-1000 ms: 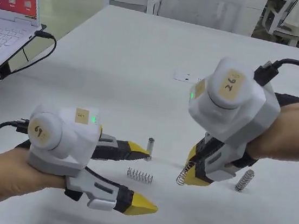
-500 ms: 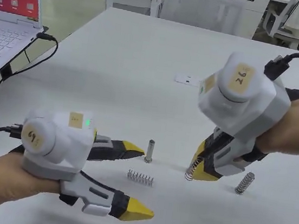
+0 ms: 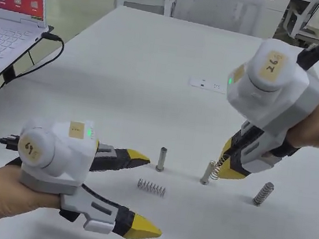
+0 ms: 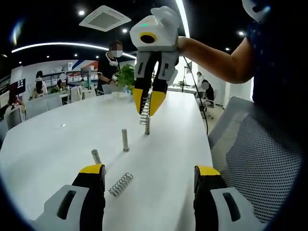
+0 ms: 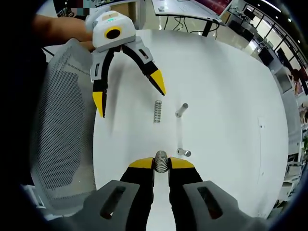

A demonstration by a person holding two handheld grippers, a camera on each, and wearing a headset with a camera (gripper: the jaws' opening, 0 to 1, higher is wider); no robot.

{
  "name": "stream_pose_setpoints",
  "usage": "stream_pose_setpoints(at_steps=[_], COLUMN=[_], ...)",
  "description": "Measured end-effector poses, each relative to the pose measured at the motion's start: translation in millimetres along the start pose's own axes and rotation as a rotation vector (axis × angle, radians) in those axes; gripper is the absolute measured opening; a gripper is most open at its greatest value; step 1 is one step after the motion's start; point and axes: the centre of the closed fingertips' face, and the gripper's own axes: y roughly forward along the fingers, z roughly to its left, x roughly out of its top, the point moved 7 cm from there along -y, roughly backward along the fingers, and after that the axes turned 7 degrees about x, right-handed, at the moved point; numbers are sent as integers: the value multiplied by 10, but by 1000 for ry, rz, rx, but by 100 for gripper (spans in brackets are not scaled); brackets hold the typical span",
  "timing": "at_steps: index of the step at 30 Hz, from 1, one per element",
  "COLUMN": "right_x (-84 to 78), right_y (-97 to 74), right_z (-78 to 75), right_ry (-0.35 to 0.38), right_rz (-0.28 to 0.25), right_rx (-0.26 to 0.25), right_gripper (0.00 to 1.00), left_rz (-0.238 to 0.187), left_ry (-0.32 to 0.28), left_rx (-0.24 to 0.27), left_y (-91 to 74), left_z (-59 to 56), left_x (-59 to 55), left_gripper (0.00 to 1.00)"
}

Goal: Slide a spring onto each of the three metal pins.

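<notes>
Spring (image 3: 218, 167) is pinched shut in my right tool (image 3: 227, 163), its lower end at a pin (image 3: 206, 173); my left tool (image 3: 151, 196) hangs wide open above the counter (image 3: 141, 82).

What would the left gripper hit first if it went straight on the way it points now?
Probably the loose spring, lying between the open fingers of the left gripper near their tips; the nearest pin stands beyond. Height unclear.
</notes>
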Motion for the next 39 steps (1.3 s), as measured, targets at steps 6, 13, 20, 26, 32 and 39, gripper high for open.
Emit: stream_pose_setpoints(at_steps=[6, 13, 20, 26, 32, 39], right_x=[-38, -74, -80, -75, -64, -59], right_y=[-25, -8, 12, 55, 115, 176], right_z=[-87, -206, -323, -404, -458, -483], right_ry=[11, 21, 31, 35, 36, 35], right_rz=[5, 25, 29, 33, 41, 52], right_rx=[-6, -15, -20, -20, -18, -5], right_gripper=[8, 8, 8, 8, 8, 8], left_rz=[2, -1, 0, 3, 2, -1], left_ry=[-7, -20, -24, -25, -30, -34], left_rx=[-1, 0, 2, -1, 6, 13], left_y=[5, 6, 2, 7, -9, -20], left_z=[-13, -22, -27, -41, -33, -28], left_x=[-18, -36, -46, -46, -51, -51], left_gripper=[73, 75, 76, 76, 77, 77])
